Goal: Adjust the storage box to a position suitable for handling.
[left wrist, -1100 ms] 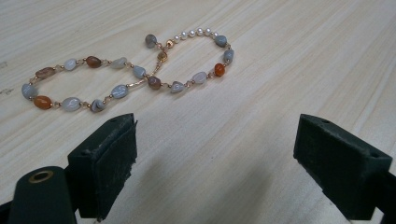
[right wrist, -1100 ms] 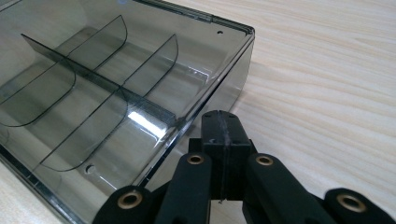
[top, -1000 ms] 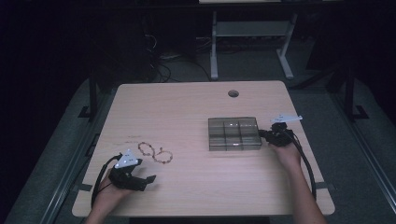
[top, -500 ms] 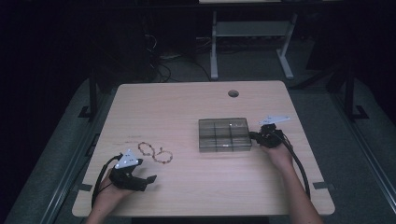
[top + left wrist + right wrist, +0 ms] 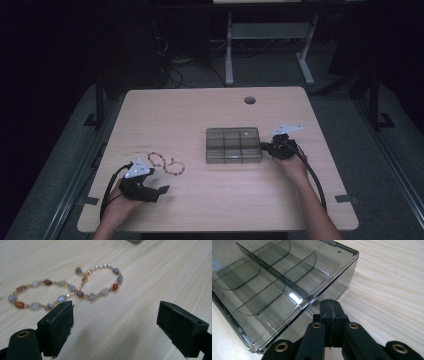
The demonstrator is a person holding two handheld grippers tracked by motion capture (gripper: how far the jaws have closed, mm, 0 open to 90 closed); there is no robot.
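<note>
My left gripper (image 5: 159,190) rests at the near left of the worktop (image 5: 190,110), its jaws released and wide apart with nothing between them. In the left gripper view the 2 pads (image 5: 58,326) stand over bare wood, and the beaded bracelet (image 5: 67,291) lies just beyond them, not touching either. I count 1 bracelet, laid in a figure-8 of 2 loops: grey, white and orange stones on gold links, with a short run of small pearls by the clasp. From the high view its long axis runs across the worktop, left to right, dipping a little toward me at its right end (image 5: 166,163).

Further right, near the middle, sits 1 smoky clear plastic organiser box (image 5: 233,145), flat on the wood, its long side also lying left to right. Inside, dividers split it into a grid of compartments, and I see nothing in them.

At the box's right end my right gripper (image 5: 265,147) points leftward, jaws clenched tight on nothing, their tips (image 5: 331,307) right against the box's side wall (image 5: 317,303).
</note>
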